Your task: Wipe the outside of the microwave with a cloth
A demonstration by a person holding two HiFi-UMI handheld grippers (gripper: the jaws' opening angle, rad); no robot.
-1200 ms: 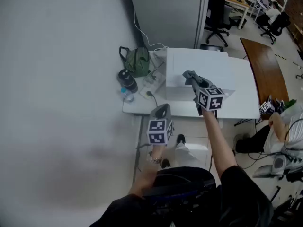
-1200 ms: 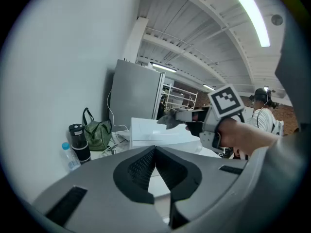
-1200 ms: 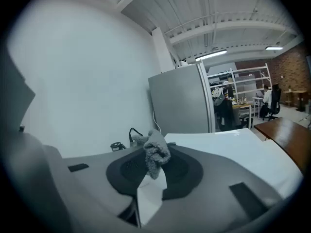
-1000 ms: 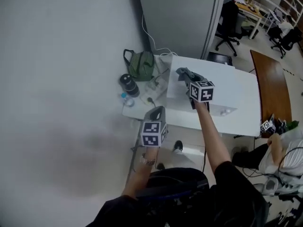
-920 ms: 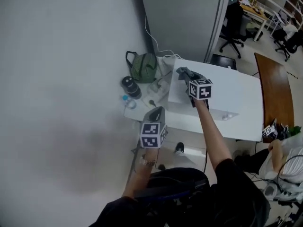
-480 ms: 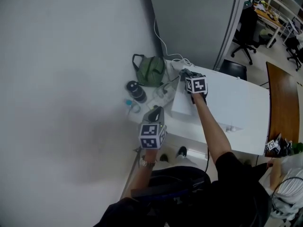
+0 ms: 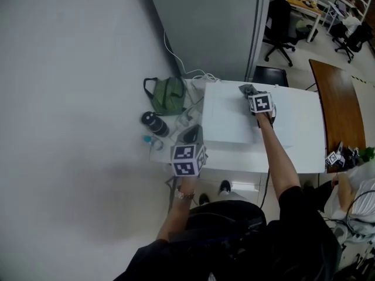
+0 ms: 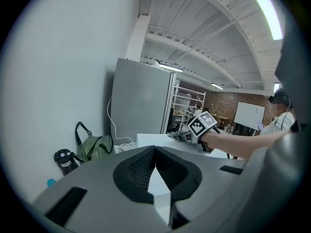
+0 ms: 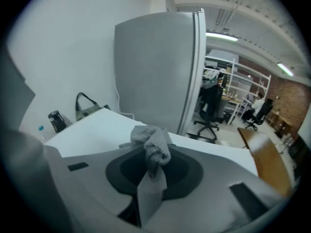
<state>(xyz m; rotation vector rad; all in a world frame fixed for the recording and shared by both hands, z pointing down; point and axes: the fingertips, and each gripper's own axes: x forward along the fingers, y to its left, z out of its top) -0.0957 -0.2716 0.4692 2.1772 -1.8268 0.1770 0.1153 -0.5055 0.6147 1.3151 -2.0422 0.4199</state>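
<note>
The white microwave (image 7: 228, 120) stands on a white table (image 7: 302, 134), and I look down on its flat top. My right gripper (image 7: 251, 93) is shut on a grey cloth (image 7: 246, 89), which it presses onto the top near the far right corner. In the right gripper view the bunched cloth (image 9: 153, 142) sticks out from the closed jaws over the white top (image 9: 95, 130). My left gripper (image 7: 190, 136) hovers near the microwave's front left corner, shut with nothing in it (image 8: 154, 152). It looks toward the right gripper's marker cube (image 8: 200, 124).
Left of the microwave sit a green bag (image 7: 167, 93), a black bottle (image 7: 150, 122), a small blue-capped bottle (image 7: 151, 140) and white cables. A tall grey cabinet (image 7: 205, 22) stands behind. A brown table (image 7: 334, 98), an office chair (image 7: 280, 25) and a seated person (image 7: 351, 186) are to the right.
The right gripper slid the cloth over the microwave top, first to the far left corner, then right along the back edge. The left gripper stayed near the front left corner.
</note>
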